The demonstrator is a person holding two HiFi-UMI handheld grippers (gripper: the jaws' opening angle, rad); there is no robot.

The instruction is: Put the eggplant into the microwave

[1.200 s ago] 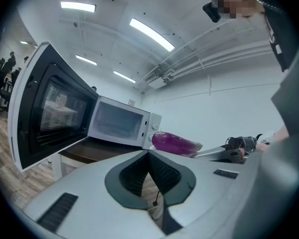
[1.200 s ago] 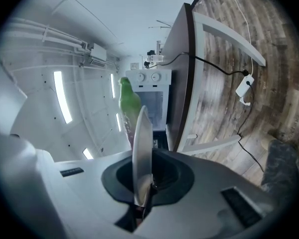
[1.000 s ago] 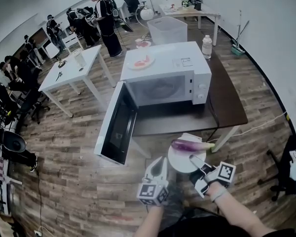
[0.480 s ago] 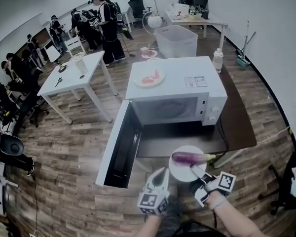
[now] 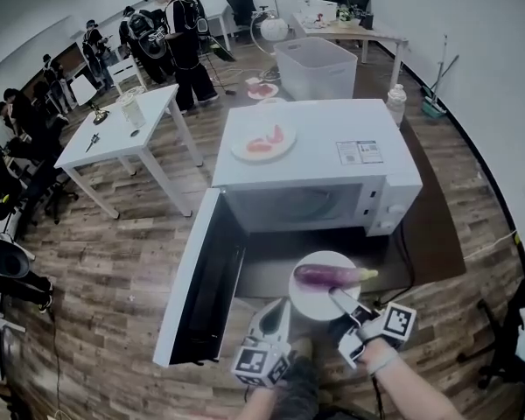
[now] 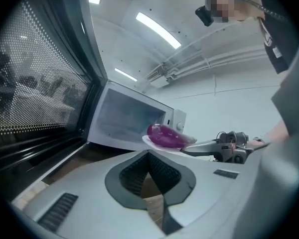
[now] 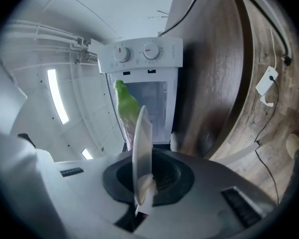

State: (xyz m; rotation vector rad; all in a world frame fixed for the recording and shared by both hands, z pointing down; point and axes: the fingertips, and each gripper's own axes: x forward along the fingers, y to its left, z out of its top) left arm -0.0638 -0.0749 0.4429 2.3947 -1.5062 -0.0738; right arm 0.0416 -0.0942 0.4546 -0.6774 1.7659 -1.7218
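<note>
Two jaws of the right gripper pinch the white plate, eggplant lying on it, just before the open microwave. The left gripper, also before the microwave, is closed and empty.

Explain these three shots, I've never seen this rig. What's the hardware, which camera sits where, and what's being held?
There is no robot here: a person holds a two-jaw gripper in each hand. The head view comes from a camera on the person's head, looking steeply down. The other two cameras ride on the grippers and look along their jaws.

A white microwave stands on a dark table. Its door is swung open to the left, and a plate with something red sits on its top.

The right gripper has its jaws shut on the rim of a white plate. A purple eggplant with a green stem lies on that plate, held in front of the oven's opening.

The left gripper holds nothing; its jaws are together, low beside the open door.
</note>
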